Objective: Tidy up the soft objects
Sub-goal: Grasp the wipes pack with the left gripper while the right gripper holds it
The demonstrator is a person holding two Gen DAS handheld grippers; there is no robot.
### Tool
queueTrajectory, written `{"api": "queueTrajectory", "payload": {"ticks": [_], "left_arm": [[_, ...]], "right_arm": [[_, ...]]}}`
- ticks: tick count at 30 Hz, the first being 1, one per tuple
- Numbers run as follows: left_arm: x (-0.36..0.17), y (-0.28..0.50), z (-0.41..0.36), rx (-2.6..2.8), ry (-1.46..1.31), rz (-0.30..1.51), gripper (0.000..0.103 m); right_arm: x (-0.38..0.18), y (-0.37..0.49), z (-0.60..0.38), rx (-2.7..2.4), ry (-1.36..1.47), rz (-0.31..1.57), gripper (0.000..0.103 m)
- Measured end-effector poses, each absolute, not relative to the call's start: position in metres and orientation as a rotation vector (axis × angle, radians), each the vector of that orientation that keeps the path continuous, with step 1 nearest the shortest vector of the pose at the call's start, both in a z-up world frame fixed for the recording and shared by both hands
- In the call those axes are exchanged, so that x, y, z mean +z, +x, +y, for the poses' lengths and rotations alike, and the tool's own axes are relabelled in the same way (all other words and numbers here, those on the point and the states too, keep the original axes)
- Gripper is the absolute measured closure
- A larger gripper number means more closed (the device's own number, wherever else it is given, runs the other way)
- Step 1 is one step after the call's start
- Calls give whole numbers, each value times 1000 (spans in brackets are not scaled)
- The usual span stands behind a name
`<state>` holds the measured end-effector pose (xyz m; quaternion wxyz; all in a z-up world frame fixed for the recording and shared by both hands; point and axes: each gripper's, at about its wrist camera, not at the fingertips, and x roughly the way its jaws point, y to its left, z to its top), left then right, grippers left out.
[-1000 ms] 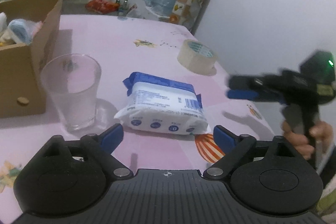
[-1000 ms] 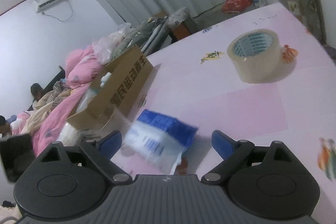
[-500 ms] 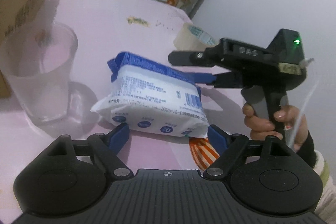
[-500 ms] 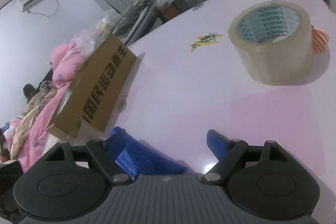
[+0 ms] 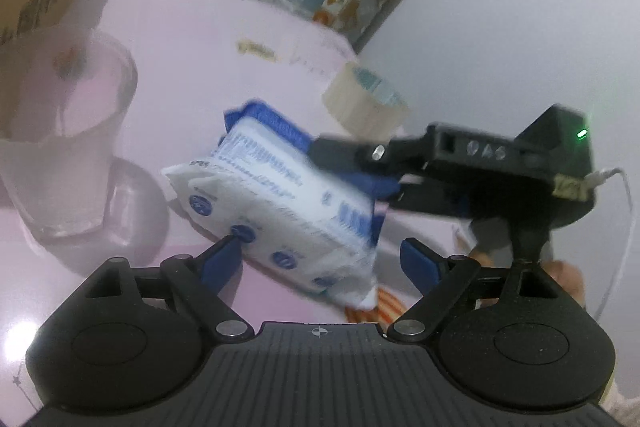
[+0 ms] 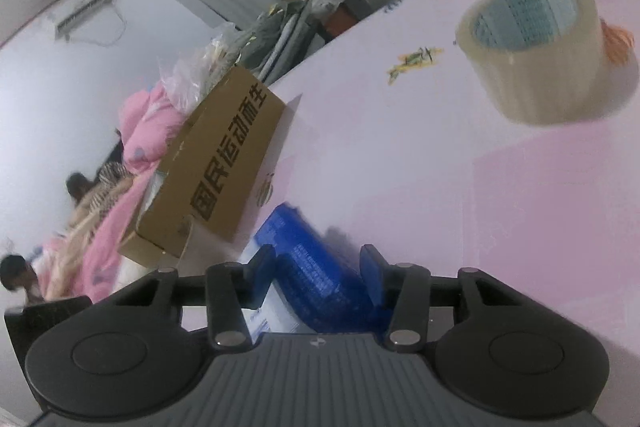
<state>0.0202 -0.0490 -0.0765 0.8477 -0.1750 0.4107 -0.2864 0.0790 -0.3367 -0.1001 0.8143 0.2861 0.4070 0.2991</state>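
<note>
The soft white-and-blue plastic tissue pack (image 5: 280,195) is raised, tilted, off the pink surface (image 5: 248,27), the right hand-held gripper (image 6: 318,267) closing on its blue end; the left hand-held gripper (image 5: 320,259) is held wide, empty. Transfer to the brown cardboard box (image 6: 224,163) at far left appears outstanding.

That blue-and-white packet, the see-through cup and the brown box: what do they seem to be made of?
The packet: thin glossy plastic film, crinkled at its sealed end, probably over soft tissues or wipes; it dents where the closing right claw straddles it. The cup: clear and cloudy, plastic or glass, hard to tell. The box: matte brown corrugated cardboard with printed characters and folded flaps.
</note>
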Motion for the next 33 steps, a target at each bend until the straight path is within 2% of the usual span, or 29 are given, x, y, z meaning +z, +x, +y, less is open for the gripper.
{"api": "queueTrajectory", "payload": {"ticks": [5,7,9,13,15,17,19,24,28,30,33], "left_arm": [[-50,-5,-49,-614,-306,706,18],[-40,-16,-53,-621,-256,642,20],[-34,-22,-58,-677,-241,619,20],[-32,-31,-64,-662,-191,627,20],[-30,-35,-59,-644,-180,627,16],[-26,-35,-56,-617,-150,614,13],[-27,-34,-57,-566,-81,607,8],[-41,-24,-74,-524,55,692,1],[-45,-24,-87,-487,134,698,0],[-45,-27,-87,-482,145,704,0],[-44,-26,-86,-473,143,713,0]], "right_arm": [[-115,71,-344,648,756,900,55],[-126,70,-347,680,861,936,62],[-138,69,-346,705,943,973,63],[-129,63,-345,666,880,930,63],[-122,61,-348,631,837,910,62],[-119,61,-351,608,828,913,57],[-120,60,-352,595,840,927,46],[-124,64,-338,624,841,978,38],[-126,67,-327,671,837,982,36],[-123,66,-323,692,818,973,30],[-122,64,-325,709,827,957,29]]}}
